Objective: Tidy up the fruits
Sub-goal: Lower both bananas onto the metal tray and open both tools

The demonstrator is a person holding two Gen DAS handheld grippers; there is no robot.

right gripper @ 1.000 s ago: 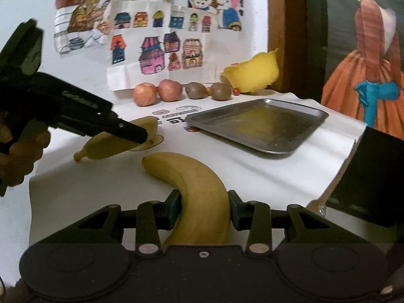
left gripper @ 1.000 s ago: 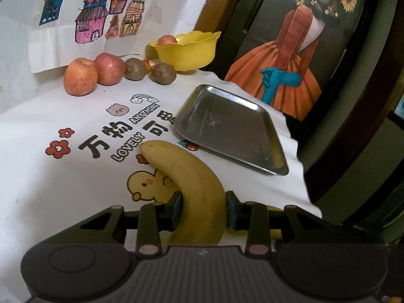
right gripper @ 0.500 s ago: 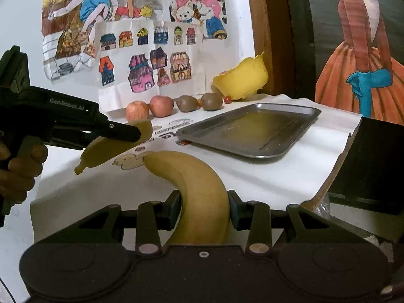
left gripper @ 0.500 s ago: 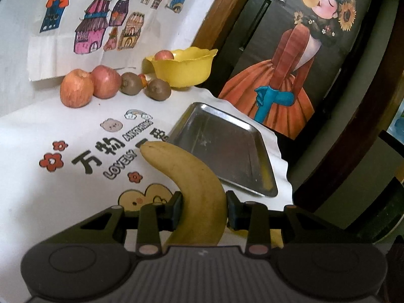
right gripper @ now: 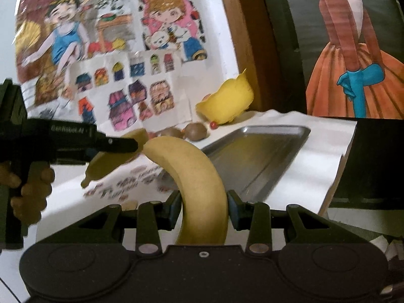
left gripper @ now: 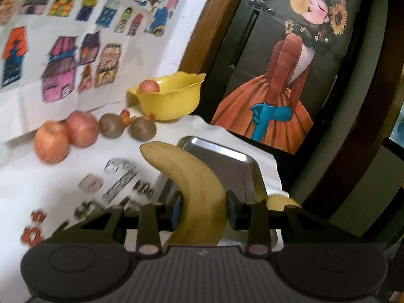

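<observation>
Lifted nearer the tray [right gripper: 255, 156], both tongs [left gripper: 203, 208] [right gripper: 204, 208] clamp bananas [left gripper: 194, 184] [right gripper: 199, 184]

Left gripper [left gripper: 203, 208] clamps a banana [left gripper: 192, 184] held above the bench [left gripper: 63, 176], over the near-left edge of the tray [left gripper: 227, 161]. Tray lies right of centre on the bench. Far left: two apples [left gripper: 67, 133] touching, then two kiwis [left gripper: 126, 126] to their right with a small fruit [left gripper: 125, 114] between them. Bowl [left gripper: 169, 101] at the far edge, right of the kiwis, with an apple in it [left gripper: 149, 86]. Right gripper [right gripper: 204, 208] clamps a second banana [right gripper: 197, 181], lifted near the tray's near-left side. Drawings [left gripper: 63, 50] hang behind the fruit.
</observation>
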